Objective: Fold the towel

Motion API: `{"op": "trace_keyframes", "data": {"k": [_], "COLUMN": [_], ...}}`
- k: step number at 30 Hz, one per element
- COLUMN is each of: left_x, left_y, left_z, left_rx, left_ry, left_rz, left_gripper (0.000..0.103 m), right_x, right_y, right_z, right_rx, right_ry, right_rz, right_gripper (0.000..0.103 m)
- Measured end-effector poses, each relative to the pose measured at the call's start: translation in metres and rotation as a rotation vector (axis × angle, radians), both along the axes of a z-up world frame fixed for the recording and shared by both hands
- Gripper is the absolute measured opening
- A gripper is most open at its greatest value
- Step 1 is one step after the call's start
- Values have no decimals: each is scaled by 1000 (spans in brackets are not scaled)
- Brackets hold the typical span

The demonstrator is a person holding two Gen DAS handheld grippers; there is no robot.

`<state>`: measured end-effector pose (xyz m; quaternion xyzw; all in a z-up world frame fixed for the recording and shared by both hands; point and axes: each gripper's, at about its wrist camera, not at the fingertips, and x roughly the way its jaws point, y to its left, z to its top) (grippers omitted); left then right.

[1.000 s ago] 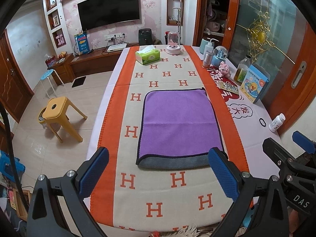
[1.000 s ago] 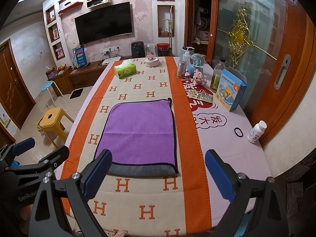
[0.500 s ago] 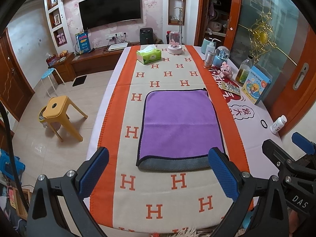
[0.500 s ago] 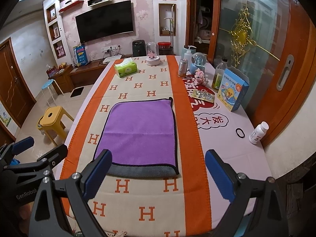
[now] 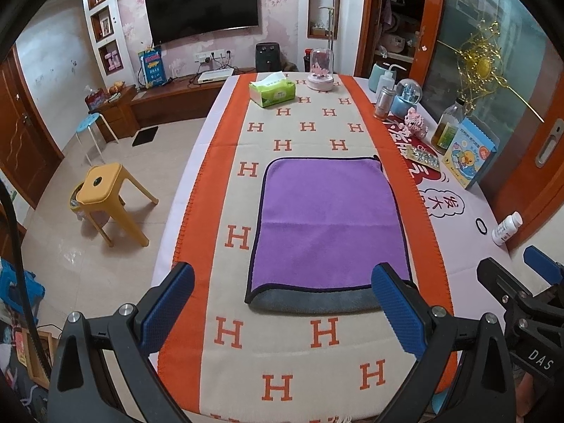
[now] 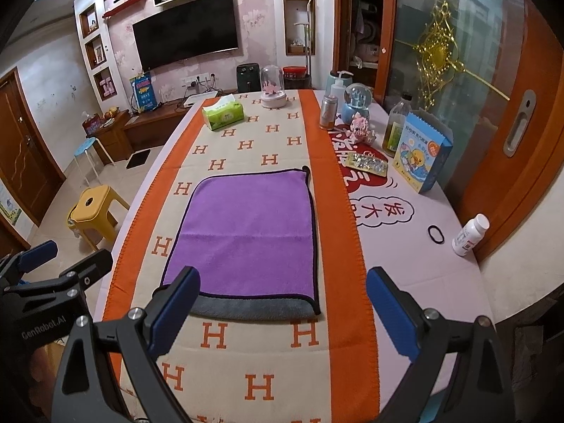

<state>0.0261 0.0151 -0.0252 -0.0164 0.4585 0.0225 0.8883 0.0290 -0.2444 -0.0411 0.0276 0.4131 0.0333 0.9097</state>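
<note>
A purple towel (image 5: pixel 328 225) with a black hem lies flat on the table, folded once, its grey underside showing along the near edge (image 5: pixel 313 303). It also shows in the right wrist view (image 6: pixel 250 236). My left gripper (image 5: pixel 282 306) is open and empty, held above the table's near end just short of the towel's near edge. My right gripper (image 6: pixel 282 310) is open and empty, at about the same distance, to the right of the left one. Each gripper shows at the edge of the other's view.
The table carries an orange and cream H-pattern runner (image 5: pixel 306 127). A green tissue box (image 5: pixel 272 93) and a glass dome (image 5: pixel 320 70) stand at the far end. Bottles, a blue booklet (image 6: pixel 421 155), a white pill bottle (image 6: pixel 470 234) and a hair tie (image 6: pixel 436 234) line the right side. A yellow stool (image 5: pixel 105 194) stands left.
Both views have shifted slightly back and up, so the towel sits a little farther away. Both grippers stay open and the towel has not moved.
</note>
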Motion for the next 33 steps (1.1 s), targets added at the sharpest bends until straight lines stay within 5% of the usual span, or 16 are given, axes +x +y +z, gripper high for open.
{"op": "trace_keyframes", "data": {"k": [16, 22, 33], "left_x": [48, 55, 70], "left_y": [23, 32, 37], "left_z": [-83, -119, -178], "left_rx": [33, 48, 0], "left_ry": [78, 104, 196], "left_rz": [-26, -111, -343], "left_gripper": [100, 100, 96], "right_x": [43, 55, 82], "right_y": [-8, -12, -29], "right_z": [-86, -121, -172], "right_rx": [-39, -92, 21], "right_ry": [52, 84, 207], "right_rz": [120, 201, 419], "right_gripper": [95, 95, 63]}}
